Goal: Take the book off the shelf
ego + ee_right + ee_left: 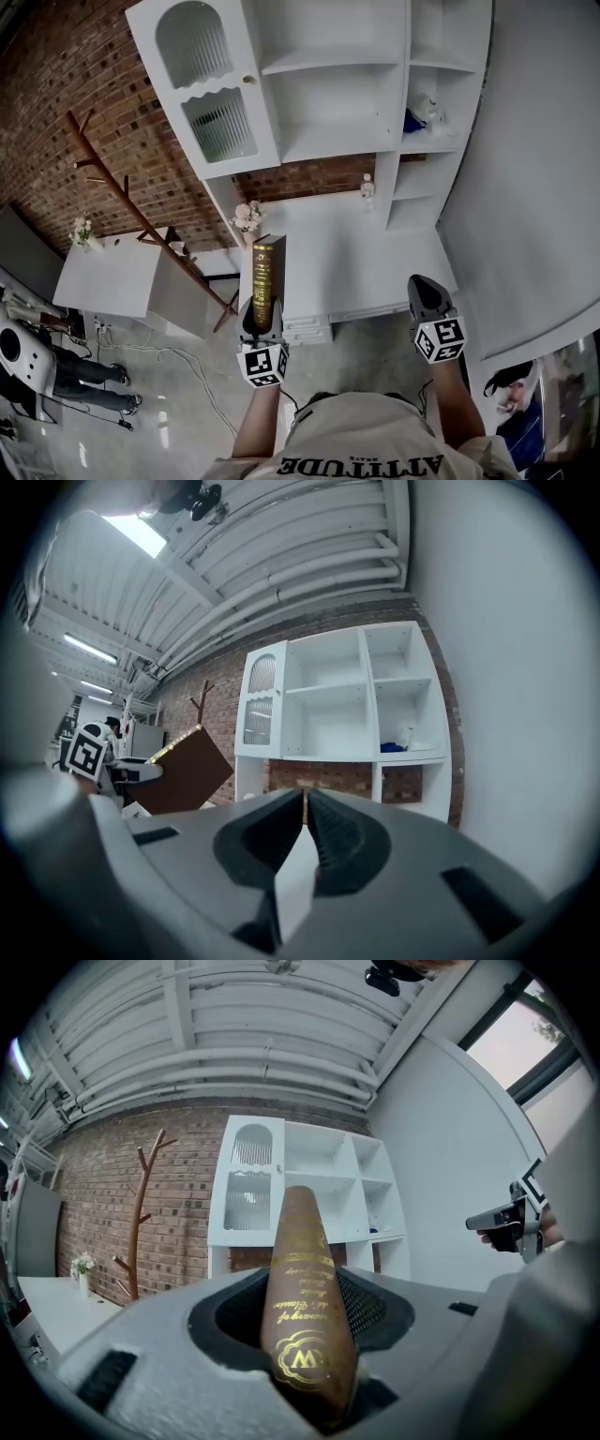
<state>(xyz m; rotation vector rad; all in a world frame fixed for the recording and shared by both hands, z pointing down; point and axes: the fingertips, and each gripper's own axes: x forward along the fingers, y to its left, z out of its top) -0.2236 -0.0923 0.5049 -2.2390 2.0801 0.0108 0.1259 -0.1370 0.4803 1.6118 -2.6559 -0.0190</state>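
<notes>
The brown book (267, 270) with gold lettering stands upright between the jaws of my left gripper (262, 311), held clear of the white shelf unit (328, 103) and in front of the desk. In the left gripper view the book's spine (305, 1307) fills the gap, and the left gripper (305, 1283) is shut on it. My right gripper (422, 284) hovers to the right at the same height, apart from the book. Its jaws meet in the right gripper view, so the right gripper (306, 803) is shut with nothing in it. From there the book (187, 771) shows at the left.
The shelf's open compartments hold a blue and white item (417, 117). A white desk top (366, 253) with a flower vase (248, 217) lies below it. A wooden coat rack (122, 197) and a white table (108, 277) stand left; a white wall (534, 187) runs right.
</notes>
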